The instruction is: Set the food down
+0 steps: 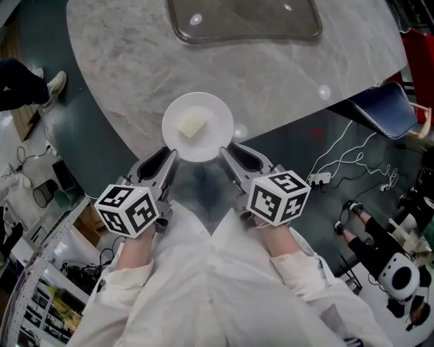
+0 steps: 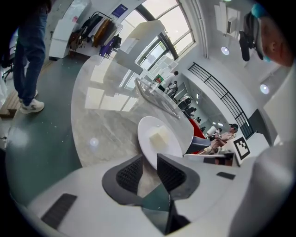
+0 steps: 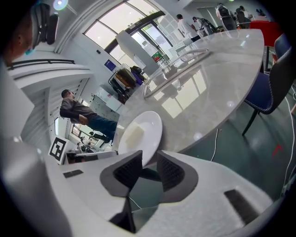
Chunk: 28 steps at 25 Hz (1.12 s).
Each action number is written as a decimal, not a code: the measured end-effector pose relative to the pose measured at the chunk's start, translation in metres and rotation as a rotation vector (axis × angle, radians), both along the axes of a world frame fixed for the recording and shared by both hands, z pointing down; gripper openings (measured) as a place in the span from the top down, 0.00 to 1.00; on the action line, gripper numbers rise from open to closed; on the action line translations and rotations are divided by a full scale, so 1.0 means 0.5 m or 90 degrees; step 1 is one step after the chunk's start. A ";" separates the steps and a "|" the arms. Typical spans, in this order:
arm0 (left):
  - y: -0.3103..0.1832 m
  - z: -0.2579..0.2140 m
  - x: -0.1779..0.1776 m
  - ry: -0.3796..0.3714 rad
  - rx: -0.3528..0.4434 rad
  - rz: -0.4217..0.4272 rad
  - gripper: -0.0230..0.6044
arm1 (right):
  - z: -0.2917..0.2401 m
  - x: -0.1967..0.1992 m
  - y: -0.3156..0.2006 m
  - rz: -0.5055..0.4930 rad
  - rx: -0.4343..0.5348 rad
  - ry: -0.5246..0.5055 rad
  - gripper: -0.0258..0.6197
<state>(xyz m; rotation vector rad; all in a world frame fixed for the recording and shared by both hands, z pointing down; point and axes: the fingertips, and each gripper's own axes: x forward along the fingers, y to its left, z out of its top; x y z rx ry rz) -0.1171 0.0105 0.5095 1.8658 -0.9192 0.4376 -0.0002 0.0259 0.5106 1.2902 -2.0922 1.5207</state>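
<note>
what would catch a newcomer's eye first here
The white plate with a pale block of food on it, at the near edge of the round marble table. The left hand-held gripper and the right hand-held gripper each have its rim between their jaws, from opposite sides. A clear tray lies further off on the table.

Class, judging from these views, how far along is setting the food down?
Done: the plate with its food block is over the marble table's near edge. In hand: left gripper and right gripper both clamp its rim. Left: settle it, if not yet touching, and release.
</note>
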 end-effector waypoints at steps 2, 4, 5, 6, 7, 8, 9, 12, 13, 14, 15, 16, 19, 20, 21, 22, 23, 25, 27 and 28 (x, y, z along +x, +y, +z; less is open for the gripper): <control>-0.001 0.001 0.000 -0.002 0.000 -0.001 0.81 | 0.002 0.004 -0.002 0.004 -0.002 0.002 0.85; -0.003 0.003 0.000 -0.004 -0.001 -0.004 0.81 | 0.006 0.008 -0.003 0.007 -0.003 0.014 0.85; -0.004 0.004 -0.001 -0.004 -0.003 -0.007 0.81 | 0.008 0.009 -0.003 0.008 -0.003 0.021 0.86; -0.004 0.005 -0.003 -0.003 -0.007 -0.013 0.82 | 0.009 0.008 -0.003 0.009 -0.002 0.026 0.87; -0.005 0.005 -0.004 0.000 -0.012 -0.020 0.82 | 0.009 0.007 -0.002 0.009 -0.003 0.029 0.87; -0.006 0.005 -0.005 0.003 -0.016 -0.028 0.82 | 0.010 0.006 -0.002 0.010 -0.004 0.030 0.87; -0.007 0.005 -0.005 0.006 -0.021 -0.036 0.82 | 0.010 0.006 -0.001 0.011 -0.005 0.030 0.87; -0.011 0.006 -0.002 0.010 -0.027 -0.053 0.82 | 0.010 0.006 -0.001 0.013 -0.006 0.032 0.87; -0.011 0.005 -0.002 0.008 -0.027 -0.056 0.82 | 0.009 0.006 0.000 0.013 -0.006 0.033 0.87; -0.010 0.005 -0.002 0.005 -0.026 -0.058 0.82 | 0.008 0.006 0.001 0.012 -0.005 0.033 0.87; -0.010 0.004 -0.002 0.001 -0.024 -0.060 0.82 | 0.007 0.006 0.002 0.011 -0.004 0.034 0.87; -0.010 0.004 -0.003 -0.003 -0.022 -0.063 0.83 | 0.006 0.006 0.002 0.011 -0.002 0.035 0.87; -0.012 0.004 -0.004 -0.015 -0.015 -0.070 0.84 | 0.005 0.005 0.001 0.013 0.002 0.039 0.87; -0.013 0.005 -0.004 -0.017 -0.013 -0.072 0.84 | 0.006 0.005 0.000 0.014 0.003 0.039 0.87; -0.013 0.006 -0.003 -0.019 -0.013 -0.075 0.84 | 0.007 0.005 0.000 0.015 0.004 0.040 0.87; -0.013 0.006 -0.003 -0.019 -0.014 -0.077 0.84 | 0.007 0.004 0.000 0.015 0.005 0.041 0.87; -0.013 0.007 -0.003 -0.019 -0.014 -0.078 0.85 | 0.007 0.004 0.000 0.015 0.006 0.039 0.87; -0.012 0.006 -0.002 -0.016 -0.015 -0.076 0.85 | 0.007 0.004 -0.001 0.023 0.005 0.030 0.88; -0.011 0.005 -0.002 -0.008 -0.017 -0.073 0.85 | 0.007 0.005 -0.002 0.038 0.001 0.018 0.89; -0.011 0.005 -0.003 -0.005 -0.017 -0.073 0.85 | 0.006 0.006 -0.004 0.042 0.000 0.016 0.90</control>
